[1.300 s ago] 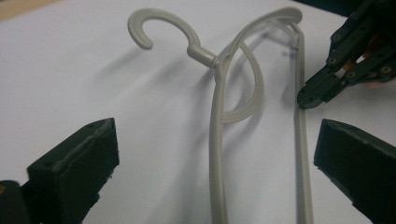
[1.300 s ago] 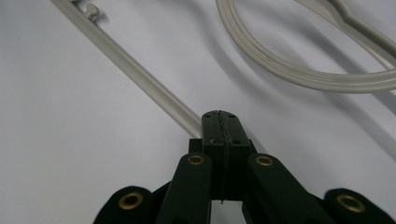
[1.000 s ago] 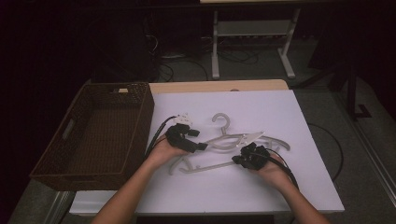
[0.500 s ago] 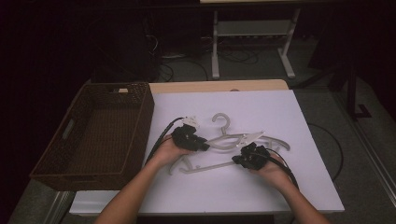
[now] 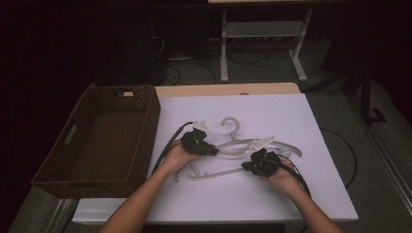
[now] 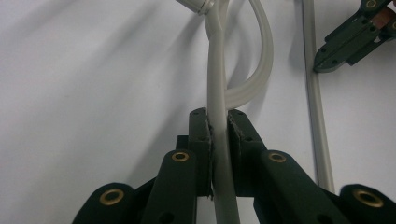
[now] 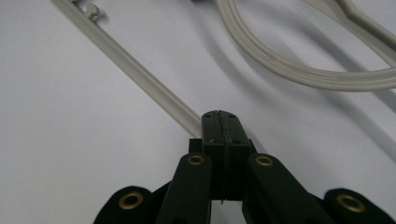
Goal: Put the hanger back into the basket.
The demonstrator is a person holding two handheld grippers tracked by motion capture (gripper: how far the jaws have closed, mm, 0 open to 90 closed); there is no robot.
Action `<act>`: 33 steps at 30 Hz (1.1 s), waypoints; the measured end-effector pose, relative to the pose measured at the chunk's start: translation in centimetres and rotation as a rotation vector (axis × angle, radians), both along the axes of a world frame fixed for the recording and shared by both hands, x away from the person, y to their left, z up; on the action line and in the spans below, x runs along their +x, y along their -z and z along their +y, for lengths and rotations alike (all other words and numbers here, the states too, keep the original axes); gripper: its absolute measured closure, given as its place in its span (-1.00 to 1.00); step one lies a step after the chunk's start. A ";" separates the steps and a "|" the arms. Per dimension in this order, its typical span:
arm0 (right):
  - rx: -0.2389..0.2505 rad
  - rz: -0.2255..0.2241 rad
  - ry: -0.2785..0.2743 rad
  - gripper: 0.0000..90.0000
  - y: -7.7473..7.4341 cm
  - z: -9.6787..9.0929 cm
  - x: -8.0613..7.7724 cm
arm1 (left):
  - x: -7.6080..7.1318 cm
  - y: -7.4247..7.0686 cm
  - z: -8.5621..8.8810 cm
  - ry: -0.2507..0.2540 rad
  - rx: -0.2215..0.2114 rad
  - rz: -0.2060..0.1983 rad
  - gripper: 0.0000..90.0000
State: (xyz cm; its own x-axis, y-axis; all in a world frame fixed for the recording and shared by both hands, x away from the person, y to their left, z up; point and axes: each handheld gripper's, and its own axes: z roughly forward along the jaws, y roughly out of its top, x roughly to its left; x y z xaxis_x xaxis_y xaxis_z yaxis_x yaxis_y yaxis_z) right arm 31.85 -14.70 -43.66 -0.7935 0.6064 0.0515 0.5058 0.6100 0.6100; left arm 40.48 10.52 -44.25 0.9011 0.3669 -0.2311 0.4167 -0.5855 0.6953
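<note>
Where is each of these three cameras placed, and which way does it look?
High view: above the person's side, looking forward and down on the table; both forearms, left gripper, right gripper.
Left gripper view: rides that gripper; its jaws clamp a hanger.
Right gripper view: rides that gripper, jaws shut over the hanger's bar.
All share the hangers on the white tabletop.

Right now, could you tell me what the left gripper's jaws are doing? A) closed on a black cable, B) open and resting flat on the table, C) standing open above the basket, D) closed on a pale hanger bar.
D: in the left gripper view, the left gripper has both pads pressed against a pale hanger bar running up between them; its jaws have just been closing.
</note>
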 end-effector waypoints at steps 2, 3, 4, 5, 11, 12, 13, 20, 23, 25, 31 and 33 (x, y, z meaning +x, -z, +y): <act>0.000 0.000 0.000 1.00 0.0 0.0 0.0 | 0.0 0.0 0.0 -0.001 0.000 -0.002 0.84; 0.000 0.000 0.001 1.00 0.0 0.0 0.0 | 0.0 -0.1 0.0 -0.002 0.002 -0.001 0.84; -0.001 -0.001 0.002 1.00 0.0 0.0 0.0 | 0.0 -0.1 0.0 -0.006 -0.002 0.006 0.84; 0.001 0.000 0.001 1.00 0.0 0.0 0.0 | 0.0 -0.1 0.0 -0.006 -0.002 0.006 0.84; 0.022 0.003 -0.007 0.99 -0.4 -0.4 -0.1 | 0.1 -0.2 0.2 -0.007 -0.018 0.022 0.85; 0.036 -0.002 -0.003 0.94 -0.7 -0.6 -0.2 | 0.1 -0.2 0.2 -0.007 -0.017 0.024 0.85; 0.036 -0.002 -0.003 0.94 -0.7 -0.6 -0.2 | 0.1 -0.2 0.2 -0.007 -0.017 0.024 0.85; 0.129 -0.019 0.015 0.59 -2.1 -1.7 -0.4 | -0.1 -1.0 0.5 0.011 -0.014 0.004 0.85; 0.195 -0.062 0.035 0.29 -3.1 -2.3 -0.8 | -0.3 -1.6 0.7 0.006 -0.027 -0.002 0.85; 0.218 -0.095 0.040 0.10 -3.6 -2.7 -0.9 | -0.5 -2.1 0.8 -0.003 -0.035 0.000 0.85; 0.297 -0.147 0.023 -0.35 -5.1 -3.1 -1.7 | -0.9 -3.6 1.4 -0.033 -0.035 -0.013 0.85; 0.327 -0.184 0.013 -0.48 -5.6 -3.2 -2.2 | -1.1 -4.2 1.6 -0.045 -0.030 -0.017 0.85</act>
